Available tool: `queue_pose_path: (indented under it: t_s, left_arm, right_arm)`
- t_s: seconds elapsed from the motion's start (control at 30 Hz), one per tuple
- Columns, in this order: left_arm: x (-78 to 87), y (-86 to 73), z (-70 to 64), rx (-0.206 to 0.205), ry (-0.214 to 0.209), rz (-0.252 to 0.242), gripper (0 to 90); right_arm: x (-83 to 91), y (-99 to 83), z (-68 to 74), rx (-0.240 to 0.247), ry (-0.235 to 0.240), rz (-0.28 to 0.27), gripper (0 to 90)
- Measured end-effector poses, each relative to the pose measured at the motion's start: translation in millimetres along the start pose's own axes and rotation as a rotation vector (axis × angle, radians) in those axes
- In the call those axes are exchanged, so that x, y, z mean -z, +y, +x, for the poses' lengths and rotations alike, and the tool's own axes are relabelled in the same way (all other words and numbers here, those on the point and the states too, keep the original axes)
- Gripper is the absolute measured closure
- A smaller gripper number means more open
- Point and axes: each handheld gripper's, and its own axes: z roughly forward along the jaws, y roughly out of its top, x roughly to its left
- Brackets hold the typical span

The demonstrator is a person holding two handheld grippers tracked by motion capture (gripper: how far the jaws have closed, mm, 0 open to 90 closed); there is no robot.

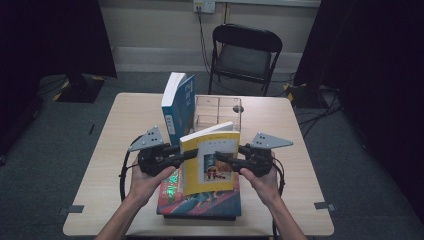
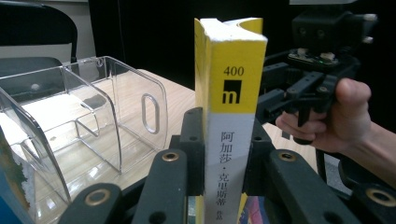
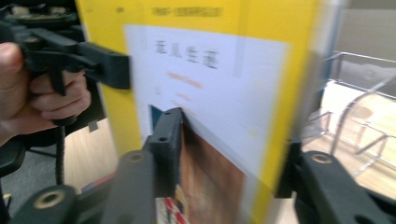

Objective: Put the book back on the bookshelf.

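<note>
High view: yellow book (image 1: 210, 162) clamped upright between left tongs (image 1: 189, 155) and right tongs (image 1: 221, 157).

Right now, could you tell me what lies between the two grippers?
The upright yellow book stands between them in the high view, the left gripper clamped on its spine and the right gripper on its opposite edge.

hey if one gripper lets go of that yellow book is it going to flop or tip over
Likely it would sag or twist: the yellow book looks like a thin paperback, held upright above the stacked books. The left gripper pinches only its spine; the right gripper steadies the other edge.
</note>
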Motion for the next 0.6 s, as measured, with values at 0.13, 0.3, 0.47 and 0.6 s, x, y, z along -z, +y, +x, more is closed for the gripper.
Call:
queue_pose_path:
  t_s: [0.13, 0.3, 0.47, 0.6]
  left_arm:
    - [1.3, 0.3, -2.1, -0.012, 0.002, 0.007, 75.4]
    - [6.3, -0.3, -3.7, -0.016, -0.017, 0.013, 75.4]
    - [5.9, -1.8, -4.1, -0.007, -0.033, 0.002, 74.7]
    - [4.7, -3.3, -4.6, 0.007, -0.024, 0.002, 73.0]
  right_arm:
    - [4.9, -4.0, -10.6, -0.032, -0.011, -0.011, 41.6]
    - [1.3, -14.8, -23.0, -0.072, -0.016, 0.010, 28.9]
    - [-7.2, -17.4, -21.9, -0.057, 0.086, 0.043, 37.8]
    - [-6.5, -14.7, -16.2, -0.026, 0.056, 0.053, 43.5]
